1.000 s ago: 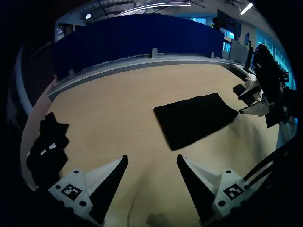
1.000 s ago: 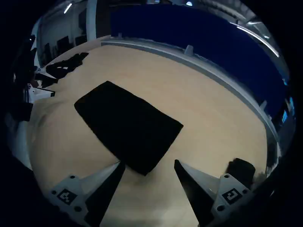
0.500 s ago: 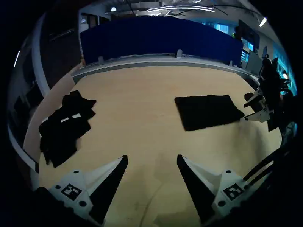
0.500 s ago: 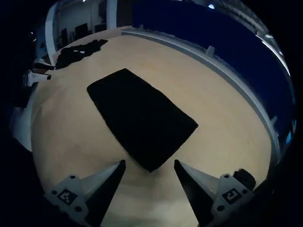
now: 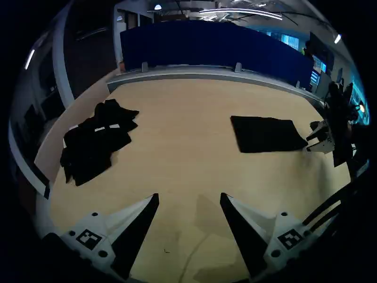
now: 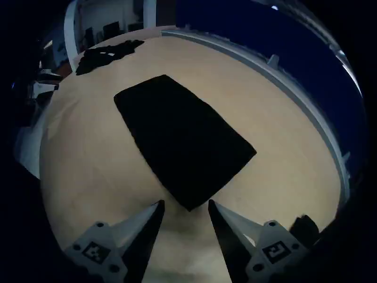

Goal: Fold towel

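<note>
1 towel [image 6: 184, 137] corner nr right hand-held gripper [image 6: 185, 202] tips.

Open-plan office or lab workspace. Indicated by broad light-wood table [image 5: 188, 122] backed by blue partition screen [image 5: 212, 45], with strip lighting [image 5: 235, 10] on exposed ceiling. Further desks with monitors [image 5: 316, 47] noted at room's edge.

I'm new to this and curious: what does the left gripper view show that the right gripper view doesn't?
Left gripper view: the open left gripper over the table, the right gripper far off beside the towel. Right gripper view: a small dark object near the table edge. Both: towel, dark clothes pile, blue partition.
</note>
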Demonstrator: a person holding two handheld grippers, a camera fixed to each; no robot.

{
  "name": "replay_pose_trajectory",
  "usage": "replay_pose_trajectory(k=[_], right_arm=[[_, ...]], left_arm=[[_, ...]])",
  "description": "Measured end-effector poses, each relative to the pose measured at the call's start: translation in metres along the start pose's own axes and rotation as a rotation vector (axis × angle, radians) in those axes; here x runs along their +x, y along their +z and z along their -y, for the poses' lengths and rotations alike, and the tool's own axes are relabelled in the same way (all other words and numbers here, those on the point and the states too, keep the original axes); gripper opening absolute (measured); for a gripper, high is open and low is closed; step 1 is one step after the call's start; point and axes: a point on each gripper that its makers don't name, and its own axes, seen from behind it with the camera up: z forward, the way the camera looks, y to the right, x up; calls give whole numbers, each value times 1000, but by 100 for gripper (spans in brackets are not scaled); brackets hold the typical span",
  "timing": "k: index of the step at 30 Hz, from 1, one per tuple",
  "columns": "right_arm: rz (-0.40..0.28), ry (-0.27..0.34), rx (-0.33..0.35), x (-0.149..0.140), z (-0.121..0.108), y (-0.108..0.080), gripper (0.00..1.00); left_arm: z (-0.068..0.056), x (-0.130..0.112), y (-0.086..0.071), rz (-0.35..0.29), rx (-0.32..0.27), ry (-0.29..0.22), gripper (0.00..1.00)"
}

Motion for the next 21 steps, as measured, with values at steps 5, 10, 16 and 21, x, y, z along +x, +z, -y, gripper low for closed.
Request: replay_pose_trajectory(k=[5,10,16,21], right_arm=[[8,6,-1,-2,-2,4,50],[9,23,-3,-3,-6,4,32],[13,22,8,-4,-3,4,15],[15,19,14,-5,0,6,10]], left_arm=[[5,-2,-5,1,8,-6,96],[7,-3,-10,-2,11,-9,96],[8,-6,-10,1,14,-10,96],[7,-7,-10,1,14,-10,96]])
